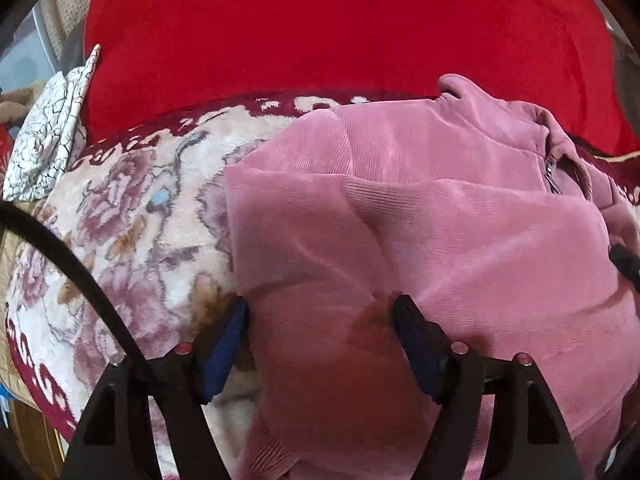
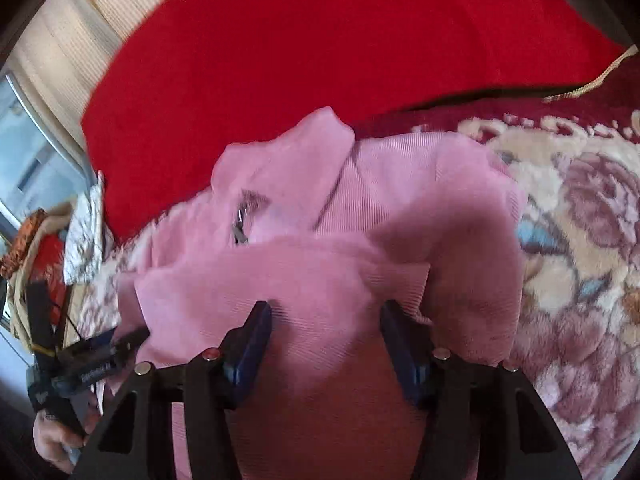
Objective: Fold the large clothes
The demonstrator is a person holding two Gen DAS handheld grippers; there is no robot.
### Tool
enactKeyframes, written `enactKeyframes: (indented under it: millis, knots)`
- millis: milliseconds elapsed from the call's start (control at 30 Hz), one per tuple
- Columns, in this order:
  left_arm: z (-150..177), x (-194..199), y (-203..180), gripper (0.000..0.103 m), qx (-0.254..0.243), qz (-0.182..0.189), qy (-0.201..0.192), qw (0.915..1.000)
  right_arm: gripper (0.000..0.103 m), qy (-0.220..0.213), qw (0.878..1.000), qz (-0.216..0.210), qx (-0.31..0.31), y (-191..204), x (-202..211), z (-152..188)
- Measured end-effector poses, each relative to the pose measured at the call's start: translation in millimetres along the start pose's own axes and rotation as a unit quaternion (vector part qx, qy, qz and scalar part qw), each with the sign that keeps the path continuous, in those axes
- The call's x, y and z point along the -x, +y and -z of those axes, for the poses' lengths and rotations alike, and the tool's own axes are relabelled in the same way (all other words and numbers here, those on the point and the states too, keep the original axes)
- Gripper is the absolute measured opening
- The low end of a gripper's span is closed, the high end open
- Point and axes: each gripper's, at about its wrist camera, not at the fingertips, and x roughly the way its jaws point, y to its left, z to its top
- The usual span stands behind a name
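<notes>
Risk runs left to right across the bed. Far left, a white crackle-patterned bag (image 1: 48, 128) lies against the big red plush cushion (image 1: 320, 32), well clear of the work. The cream floral fleece blanket with dark red border (image 1: 132, 216) is soft and lumpy, so any fold laid on it may creep or sag out of square. On it lies the pink ribbed corduroy zip-up garment (image 1: 420, 220), partly folded, a panel doubled across its front, collar and metal zip pull (image 1: 554, 178) toward the cushion. The left tongs (image 1: 320, 312) stand released, one blue pad off the cloth's left edge over the blanket, the other on the pink; closing there could pinch fleece along with the garment and drag the blanket up. In the right wrist view the right tongs (image 2: 326, 316) are also released, jaws apart with pink cloth between them but not pinched; a shallow bite could take only the top layer and peel the fold open. A hand (image 2: 56, 440) holds the other tool at lower left; the two could tug unevenly and skew the fold. The zip could snag.
</notes>
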Motion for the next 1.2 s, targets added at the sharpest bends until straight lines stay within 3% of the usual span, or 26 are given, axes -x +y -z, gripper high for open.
enactKeyframes:
  millis: [167, 267, 400, 533, 700, 800, 833, 1033, 1200]
  knots:
    - [19, 31, 14, 0.075, 0.005, 0.025, -0.028, 0.9993, 0.060, -0.023, 0.999, -0.022, 0.014, 10, 37, 8]
    - [38, 46, 16, 0.075, -0.010, 0.017, -0.051, 0.9985, 0.060, -0.037, 0.998, -0.035, 0.044, 18, 56, 24]
    - [50, 25, 20, 0.078, -0.018, 0.018, -0.020, 0.9995, 0.060, 0.015, 0.997, -0.008, 0.073, 22, 33, 49]
    - [51, 40, 22, 0.077, -0.010, 0.021, -0.025, 0.9994, 0.060, 0.011, 0.998, -0.005, 0.068, 28, 43, 48]
    - [56, 56, 28, 0.077, -0.005, 0.017, -0.055, 0.9983, 0.060, -0.013, 0.996, -0.034, 0.081, 38, 65, 51]
    - [64, 30, 24, 0.078, -0.018, 0.016, -0.005, 0.9997, 0.060, 0.039, 0.994, -0.010, 0.097, 40, 39, 63]
    - [66, 28, 25, 0.078, -0.012, 0.021, -0.003, 0.9997, 0.060, 0.039, 0.994, -0.007, 0.098, 40, 37, 65]
    - [78, 57, 48, 0.078, 0.004, 0.046, -0.028, 0.9986, 0.062, 0.038, 0.996, -0.036, 0.072, 32, 60, 59]
    - [116, 82, 80, 0.078, 0.009, 0.079, -0.034, 0.9963, 0.063, 0.027, 0.997, -0.054, 0.045, 2, 97, 62]
